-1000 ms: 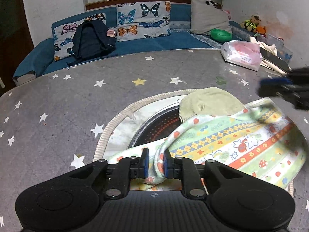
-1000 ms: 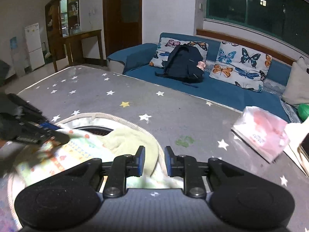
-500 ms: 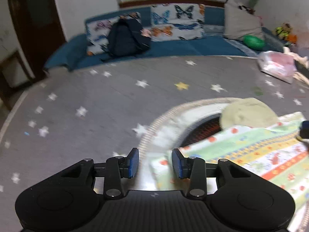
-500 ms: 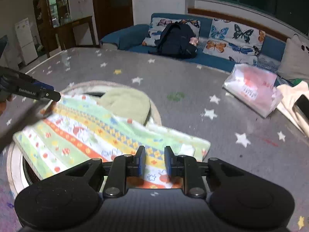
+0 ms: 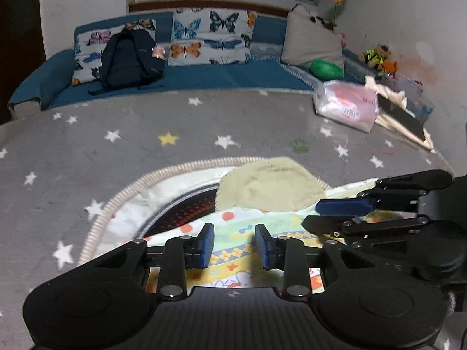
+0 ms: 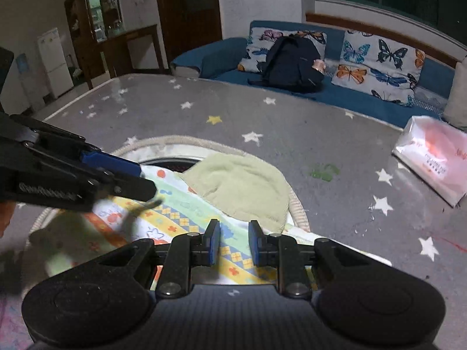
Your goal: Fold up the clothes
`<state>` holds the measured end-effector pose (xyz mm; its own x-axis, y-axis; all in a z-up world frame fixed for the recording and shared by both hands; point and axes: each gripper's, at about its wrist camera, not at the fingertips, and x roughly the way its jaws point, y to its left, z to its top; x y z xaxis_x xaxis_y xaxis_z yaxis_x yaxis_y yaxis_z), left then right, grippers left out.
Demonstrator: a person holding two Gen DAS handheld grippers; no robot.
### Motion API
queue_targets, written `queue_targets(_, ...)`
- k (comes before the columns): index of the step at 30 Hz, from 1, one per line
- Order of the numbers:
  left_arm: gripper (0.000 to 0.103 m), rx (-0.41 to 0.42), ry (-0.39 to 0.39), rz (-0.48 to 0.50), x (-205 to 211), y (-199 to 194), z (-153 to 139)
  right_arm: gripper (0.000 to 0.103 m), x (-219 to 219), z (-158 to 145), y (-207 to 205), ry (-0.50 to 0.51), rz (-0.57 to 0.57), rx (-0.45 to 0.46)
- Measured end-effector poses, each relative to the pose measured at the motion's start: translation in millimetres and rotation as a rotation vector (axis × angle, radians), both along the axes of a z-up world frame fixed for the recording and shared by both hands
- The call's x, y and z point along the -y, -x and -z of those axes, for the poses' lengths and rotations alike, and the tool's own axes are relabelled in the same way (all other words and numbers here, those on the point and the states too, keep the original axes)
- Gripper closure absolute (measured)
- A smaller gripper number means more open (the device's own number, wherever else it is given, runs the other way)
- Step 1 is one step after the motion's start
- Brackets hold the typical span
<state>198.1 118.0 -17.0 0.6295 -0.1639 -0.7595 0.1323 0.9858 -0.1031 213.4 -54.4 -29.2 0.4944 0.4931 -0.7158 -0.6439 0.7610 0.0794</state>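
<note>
The colourful printed cloth with mushrooms and stripes (image 5: pixel 242 242) lies spread flat on the grey desk with white stars (image 5: pixel 175 122), partly over a round hole with a beige rim (image 5: pixel 122 195). I judge that a fold is laid down, but the cloth does not look like a neat packet yet, so more folds are left. A pale green knitted garment (image 6: pixel 239 183) lies just behind it, not folded.

The left claw (image 5: pixel 234 246) is apart and holds nothing; it hangs over the cloth edge. The right claw (image 6: pixel 234 243) is apart too and empty, above the same cloth.
</note>
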Motion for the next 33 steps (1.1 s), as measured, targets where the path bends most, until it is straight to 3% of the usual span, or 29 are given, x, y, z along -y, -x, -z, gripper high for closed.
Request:
queue_targets(6,0.069,0.011,-0.02,-0.012,1.6,2.4,9.9,0.081,-3.5,-10.9,20.0,0.001,-0.046,0.052)
queue_targets(11,0.069,0.017,-0.022,-0.04,-8.8,14.4,5.3,0.079,-12.2,-1.9,35.3,0.041,-0.081,0.054)
queue_targets(16,0.066,0.023,-0.006,-0.079,-26.0,39.5,-2.2,0.066,-5.7,-16.1,53.4,-0.011,-0.065,0.078)
queue_targets(19,0.063,0.023,-0.001,-0.096,-32.2,57.7,-3.5,0.066,-6.6,-16.4,70.4,-0.02,-0.089,0.078)
queue_targets(24,0.063,0.022,-0.039,-0.102,-32.7,85.7,5.4,0.062,-8.6,-4.5,89.4,0.017,-0.088,0.092)
queue_targets(33,0.058,0.057,-0.09,-0.104,-28.4,110.4,4.9,0.054,8.0,-6.3,113.1,-0.006,-0.047,0.101)
